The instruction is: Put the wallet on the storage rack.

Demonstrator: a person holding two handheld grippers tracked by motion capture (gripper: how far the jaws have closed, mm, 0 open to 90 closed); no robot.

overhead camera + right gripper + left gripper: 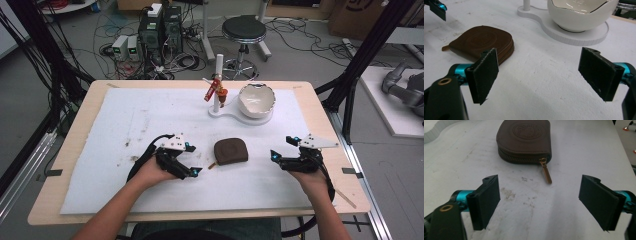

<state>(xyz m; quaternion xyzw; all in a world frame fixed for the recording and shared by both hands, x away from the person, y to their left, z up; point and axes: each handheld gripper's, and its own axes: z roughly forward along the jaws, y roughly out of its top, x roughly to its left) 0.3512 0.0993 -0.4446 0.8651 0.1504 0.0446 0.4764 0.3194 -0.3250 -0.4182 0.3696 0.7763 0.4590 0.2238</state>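
Just ahead of our left tool (540, 202), its jaws apart and empty, the brown zip pouch (524, 141) points its zipper pull (546, 173) at us; our right tool (539, 76), equally spread, sits farther off.

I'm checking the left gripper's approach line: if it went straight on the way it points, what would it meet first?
Probably the zip pull of the brown pouch, then the pouch itself. The left gripper has open jaws with only bare white mat between them.
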